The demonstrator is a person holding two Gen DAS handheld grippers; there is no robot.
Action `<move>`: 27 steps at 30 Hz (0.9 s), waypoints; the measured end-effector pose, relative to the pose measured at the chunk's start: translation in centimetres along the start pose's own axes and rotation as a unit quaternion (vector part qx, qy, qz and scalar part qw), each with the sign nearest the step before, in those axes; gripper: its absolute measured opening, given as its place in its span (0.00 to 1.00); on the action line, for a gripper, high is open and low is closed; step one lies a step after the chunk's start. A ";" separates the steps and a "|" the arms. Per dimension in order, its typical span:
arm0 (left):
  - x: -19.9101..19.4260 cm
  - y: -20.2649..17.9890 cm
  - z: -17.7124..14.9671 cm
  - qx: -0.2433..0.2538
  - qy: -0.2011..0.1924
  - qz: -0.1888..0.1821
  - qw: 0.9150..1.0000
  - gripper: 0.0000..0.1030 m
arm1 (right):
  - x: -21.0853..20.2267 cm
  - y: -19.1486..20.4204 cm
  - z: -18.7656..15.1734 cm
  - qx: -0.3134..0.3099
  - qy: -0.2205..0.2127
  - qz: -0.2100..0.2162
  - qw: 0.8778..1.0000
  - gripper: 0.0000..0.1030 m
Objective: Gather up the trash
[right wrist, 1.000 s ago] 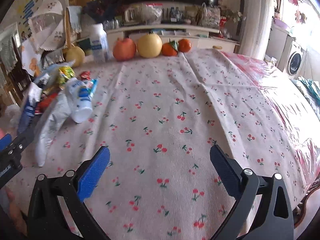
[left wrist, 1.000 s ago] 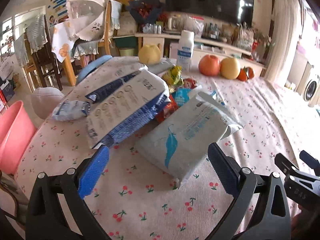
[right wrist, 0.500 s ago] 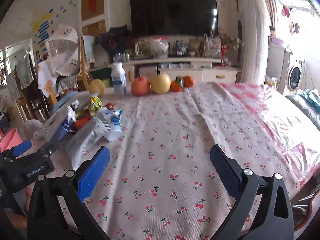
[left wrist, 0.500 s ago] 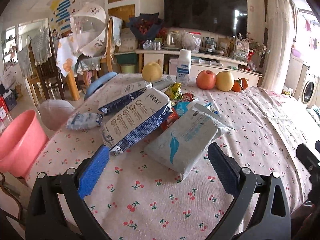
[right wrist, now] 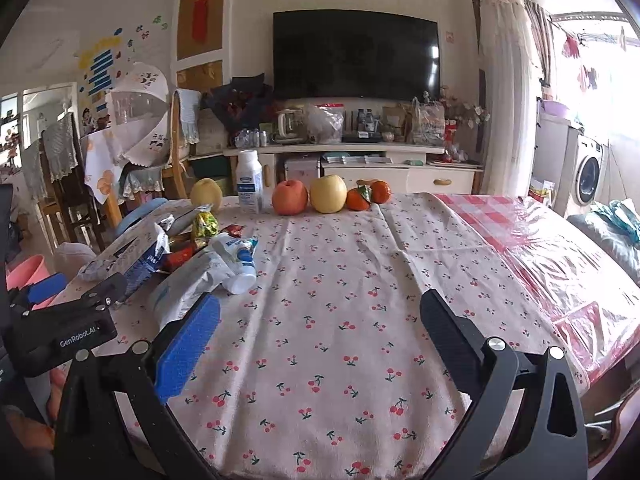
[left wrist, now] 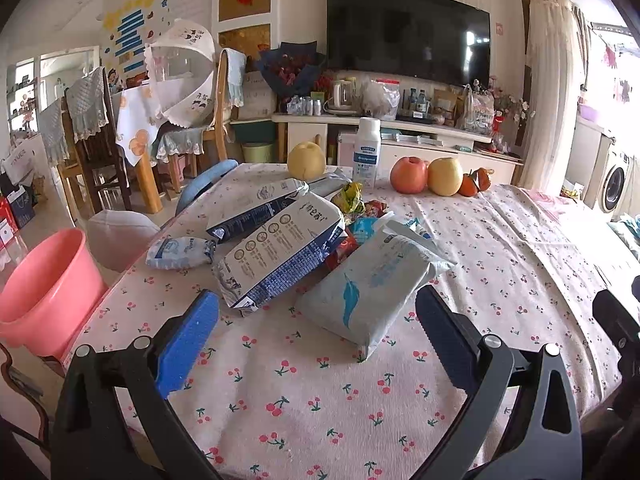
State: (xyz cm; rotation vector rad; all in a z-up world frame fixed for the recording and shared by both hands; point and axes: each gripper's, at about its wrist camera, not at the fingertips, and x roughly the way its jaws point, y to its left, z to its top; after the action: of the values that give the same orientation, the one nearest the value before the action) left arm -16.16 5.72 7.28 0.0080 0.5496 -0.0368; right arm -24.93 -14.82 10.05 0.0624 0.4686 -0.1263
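left gripper (left wrist: 316, 336): fingers wide, empty, near grey packet (left wrist: 372, 284)
right gripper (right wrist: 320, 336): fingers wide (empty), over desk (right wrist: 360, 264)
trash pile (left wrist: 280, 248): desk's left

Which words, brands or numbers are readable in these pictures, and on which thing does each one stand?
"GenRobot.AI": on the black body of the left gripper, seen in the right wrist view.
Print on the milk cartons, the white bottle, the feather-marked pack and the wall decorations: too blurred to read.
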 end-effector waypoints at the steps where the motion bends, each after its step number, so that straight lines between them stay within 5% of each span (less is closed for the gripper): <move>1: 0.0 0.0 0.1 0.000 -0.001 0.000 1.000 0.96 | 0.0 0.2 0.0 -0.002 -0.001 0.001 1.000 0.96; 14: -0.2 0.4 0.5 0.003 -0.005 0.007 1.000 0.96 | 0.6 0.1 0.0 0.000 0.011 0.010 1.000 0.96; 27: 0.6 4.1 0.9 -0.044 0.007 -0.006 0.999 0.96 | 4.9 0.9 0.3 0.031 0.082 0.076 0.993 0.96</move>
State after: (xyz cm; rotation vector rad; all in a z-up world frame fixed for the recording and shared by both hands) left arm -15.04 9.75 7.77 -0.0813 0.5651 -0.0244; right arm -20.37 -14.50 8.11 0.1709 0.6224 0.0145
